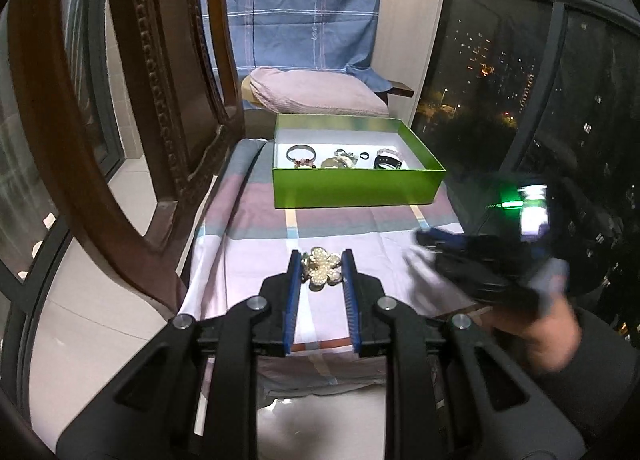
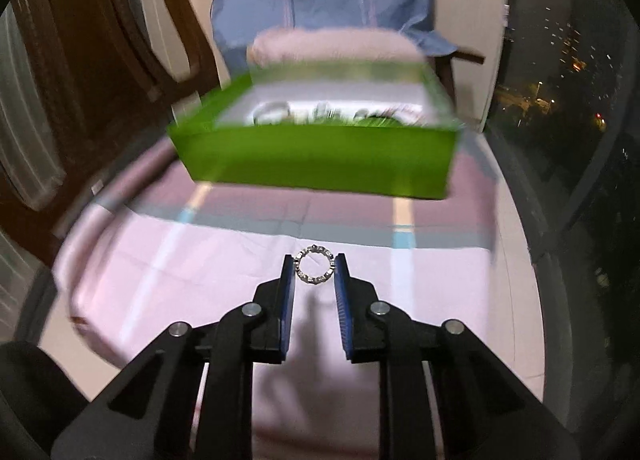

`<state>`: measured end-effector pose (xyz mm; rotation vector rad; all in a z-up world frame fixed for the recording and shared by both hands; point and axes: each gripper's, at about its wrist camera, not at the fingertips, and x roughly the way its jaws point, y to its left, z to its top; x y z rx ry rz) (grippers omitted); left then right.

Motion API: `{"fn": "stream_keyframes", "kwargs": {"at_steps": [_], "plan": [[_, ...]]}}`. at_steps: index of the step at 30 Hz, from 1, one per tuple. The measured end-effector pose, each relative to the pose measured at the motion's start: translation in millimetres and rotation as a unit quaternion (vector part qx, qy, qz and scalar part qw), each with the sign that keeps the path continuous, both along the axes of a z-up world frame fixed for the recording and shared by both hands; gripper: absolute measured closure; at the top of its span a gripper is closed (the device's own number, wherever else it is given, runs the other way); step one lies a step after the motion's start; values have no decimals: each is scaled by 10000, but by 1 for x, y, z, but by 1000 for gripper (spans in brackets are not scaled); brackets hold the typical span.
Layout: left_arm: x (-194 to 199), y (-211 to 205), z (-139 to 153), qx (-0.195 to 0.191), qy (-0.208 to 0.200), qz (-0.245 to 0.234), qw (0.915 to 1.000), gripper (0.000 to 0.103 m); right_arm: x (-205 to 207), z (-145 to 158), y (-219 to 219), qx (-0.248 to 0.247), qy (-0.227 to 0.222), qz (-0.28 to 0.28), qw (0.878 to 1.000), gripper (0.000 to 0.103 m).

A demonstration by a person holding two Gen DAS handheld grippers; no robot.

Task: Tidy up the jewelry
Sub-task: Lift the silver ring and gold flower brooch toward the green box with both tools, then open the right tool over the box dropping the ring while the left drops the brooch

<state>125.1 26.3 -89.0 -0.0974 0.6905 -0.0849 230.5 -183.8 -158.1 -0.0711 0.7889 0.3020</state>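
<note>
At far left a carved wooden chair back point(image 1: 120, 108) crowds the left edge of the plaid-covered surface point(image 1: 256, 220). The left gripper point(image 1: 322, 260) is clenched on a pearl flower brooch point(image 1: 322, 267), held above the open near stretch of cloth. Beyond it the green box point(image 1: 356, 184) sits at the far end with bangles and rings inside. To the right, the right gripper point(image 2: 314, 265) clamps a beaded ring point(image 2: 314, 265) near the cloth's right edge.
</note>
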Motion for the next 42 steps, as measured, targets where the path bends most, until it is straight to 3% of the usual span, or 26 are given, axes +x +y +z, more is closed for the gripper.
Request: {"fn": "stream_keyframes", "kwargs": {"at_steps": [5,9,25,31,37,42], "plan": [[9,-9,-4,89,-11,10,10000,83,-64,51,-33,311,-398,-148,9986,83],[9,-22,0,147,-88,-26,9998,83,-97,72,-50,330,-615,-183,9974,83],[6,-28,0,164,6,-7,9999,83,-105,68,-55,382,-684,-173,9968,83],[50,-33,10,97,-46,-222,9997,83,-62,82,-47,406,-858,-52,9955,83],[158,-32,23,9,-49,-298,9995,83,45,93,-20,469,-852,131,9952,83],[254,-21,11,63,195,-144,9997,83,129,81,2,473,-685,162,9964,83]]}}
